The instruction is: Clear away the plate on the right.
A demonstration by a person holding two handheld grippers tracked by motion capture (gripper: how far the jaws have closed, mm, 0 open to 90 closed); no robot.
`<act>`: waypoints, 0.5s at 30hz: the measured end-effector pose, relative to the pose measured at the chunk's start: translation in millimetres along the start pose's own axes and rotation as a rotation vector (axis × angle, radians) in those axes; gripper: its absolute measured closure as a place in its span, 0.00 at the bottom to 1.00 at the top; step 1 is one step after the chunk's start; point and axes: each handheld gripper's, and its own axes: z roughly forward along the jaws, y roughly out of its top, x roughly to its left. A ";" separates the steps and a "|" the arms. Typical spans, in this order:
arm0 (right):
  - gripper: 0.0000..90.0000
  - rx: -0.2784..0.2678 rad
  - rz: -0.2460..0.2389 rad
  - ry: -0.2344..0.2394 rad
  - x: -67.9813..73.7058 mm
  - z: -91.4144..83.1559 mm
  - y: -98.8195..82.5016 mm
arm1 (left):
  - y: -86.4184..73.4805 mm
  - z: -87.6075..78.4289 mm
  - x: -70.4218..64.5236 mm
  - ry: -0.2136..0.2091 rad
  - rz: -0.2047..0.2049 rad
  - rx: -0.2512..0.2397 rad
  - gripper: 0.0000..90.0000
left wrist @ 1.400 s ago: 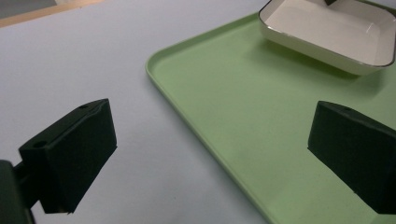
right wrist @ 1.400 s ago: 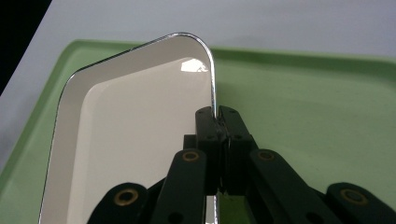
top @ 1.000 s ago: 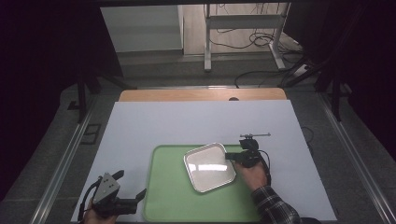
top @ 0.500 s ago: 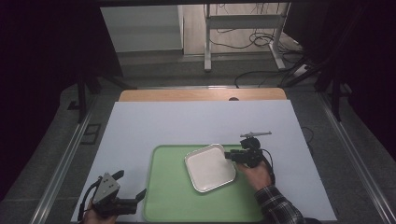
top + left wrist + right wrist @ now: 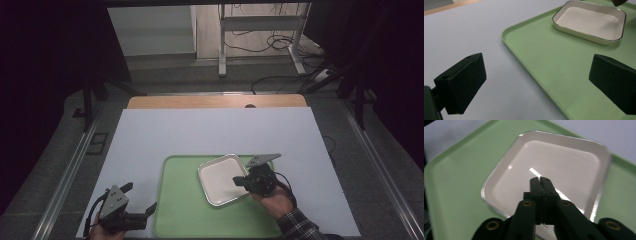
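Under the right tongs (image 5: 541, 179) (pinched together) sits a white dish (image 5: 549, 167) on the green tray (image 5: 544, 65); left tongs (image 5: 536, 80) gape apart.

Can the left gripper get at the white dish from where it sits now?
Probably yes. The left gripper is open at the green tray's near-left edge, and bare tray lies between it and the white dish. But the right gripper is already shut on the dish's right rim.

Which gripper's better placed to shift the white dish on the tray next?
Right. The right gripper is at the white dish rim, jaws closed over it. The left gripper hangs open off the green tray, away from the dish.
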 end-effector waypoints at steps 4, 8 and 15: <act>1.00 0.025 -0.062 0.020 16.0 0.6 -2.3 | -0.1 -0.1 0.1 0.000 -0.001 -0.001 0.01; 1.00 0.058 -0.105 0.033 34.0 1.8 -9.1 | -0.1 0.2 -0.1 0.000 0.001 0.002 0.01; 1.00 0.105 -0.100 0.041 45.0 3.1 -26.9 | 0.2 0.2 -0.4 0.000 0.003 -0.001 0.01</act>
